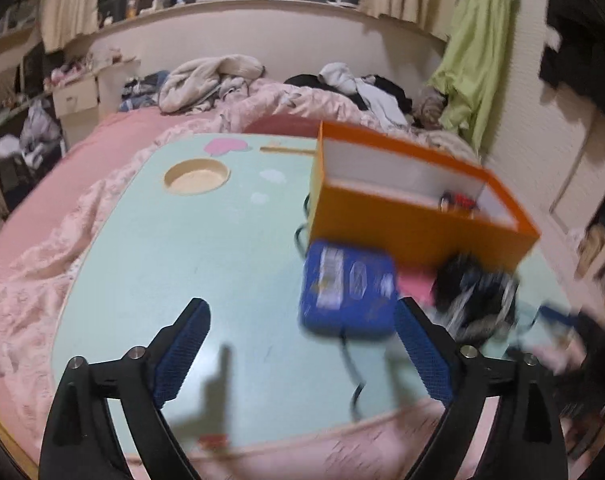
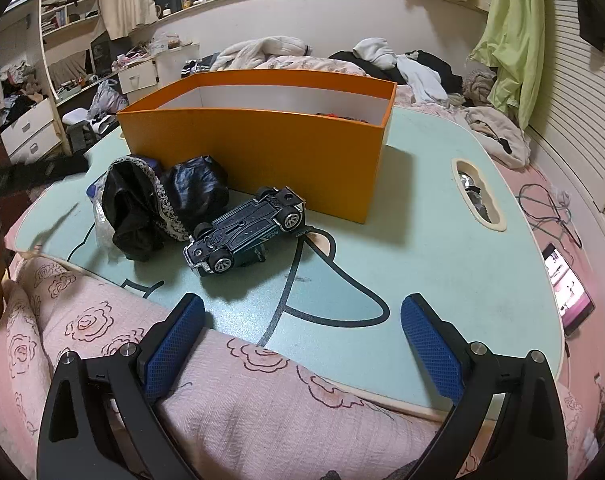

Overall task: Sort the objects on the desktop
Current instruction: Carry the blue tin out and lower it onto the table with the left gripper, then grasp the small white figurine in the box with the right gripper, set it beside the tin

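Left gripper (image 1: 302,344): fingers spread, empty, over pale green counter (image 1: 182,260); blue rectangular pouch (image 1: 348,292) just ahead, before orange cardboard box (image 1: 402,216). Right gripper (image 2: 302,344): fingers released; overturned black toy car (image 2: 246,236) beside box.

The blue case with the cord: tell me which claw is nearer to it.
Left. The open left claw sits just short of the blue case. The right claw, open too, hangs over the table edge behind the toy car.

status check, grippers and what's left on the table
Both grippers open, empty: left gripper, right gripper. Blue pouch, toy car upside down, black bundle outside orange box. Nothing blocking.
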Tool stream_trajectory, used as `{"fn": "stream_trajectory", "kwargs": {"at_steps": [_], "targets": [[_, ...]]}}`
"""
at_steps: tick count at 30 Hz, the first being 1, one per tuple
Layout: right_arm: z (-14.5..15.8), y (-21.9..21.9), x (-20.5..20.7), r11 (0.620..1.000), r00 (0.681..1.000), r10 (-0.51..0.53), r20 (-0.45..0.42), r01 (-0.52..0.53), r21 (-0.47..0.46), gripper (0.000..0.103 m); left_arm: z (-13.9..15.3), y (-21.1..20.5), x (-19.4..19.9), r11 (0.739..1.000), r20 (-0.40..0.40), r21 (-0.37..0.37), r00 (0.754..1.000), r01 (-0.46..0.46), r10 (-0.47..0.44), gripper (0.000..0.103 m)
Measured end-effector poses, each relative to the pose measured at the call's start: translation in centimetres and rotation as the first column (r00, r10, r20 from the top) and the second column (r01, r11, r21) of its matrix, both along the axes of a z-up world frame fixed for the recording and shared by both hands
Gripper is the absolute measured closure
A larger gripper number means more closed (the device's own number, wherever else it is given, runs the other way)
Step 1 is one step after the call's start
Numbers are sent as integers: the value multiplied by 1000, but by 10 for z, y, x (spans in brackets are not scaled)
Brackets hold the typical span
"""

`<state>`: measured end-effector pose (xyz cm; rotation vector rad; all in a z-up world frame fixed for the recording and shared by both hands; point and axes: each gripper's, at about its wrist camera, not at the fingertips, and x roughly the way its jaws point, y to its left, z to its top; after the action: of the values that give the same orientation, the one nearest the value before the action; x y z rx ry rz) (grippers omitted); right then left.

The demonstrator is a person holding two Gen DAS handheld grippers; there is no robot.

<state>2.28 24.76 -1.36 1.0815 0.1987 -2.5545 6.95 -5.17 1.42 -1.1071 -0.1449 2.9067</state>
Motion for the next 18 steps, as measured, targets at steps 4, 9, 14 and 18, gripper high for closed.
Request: {"fn": "stream_trajectory", "kwargs": {"at_steps": [4,9,14,18], "targets": [[0,1,1,1000,1000,-3,-3,3,-3,5,-32,18,2,989,4,-142,999,34,-34,0],[14,6,12,999,997,-17,-81,14,-35,6,-36,17,-2,989,23,-122,996,87,-84,0],[68,0,11,982,982,-3,-189,-33,-185,6,-37,17,-1,989,14,-126,997,81,-80,0],[100,-39,-50,955,994,104,25,-93,-281,42,-36,19,1,989,12,-127,997,82,-81,0]]}}
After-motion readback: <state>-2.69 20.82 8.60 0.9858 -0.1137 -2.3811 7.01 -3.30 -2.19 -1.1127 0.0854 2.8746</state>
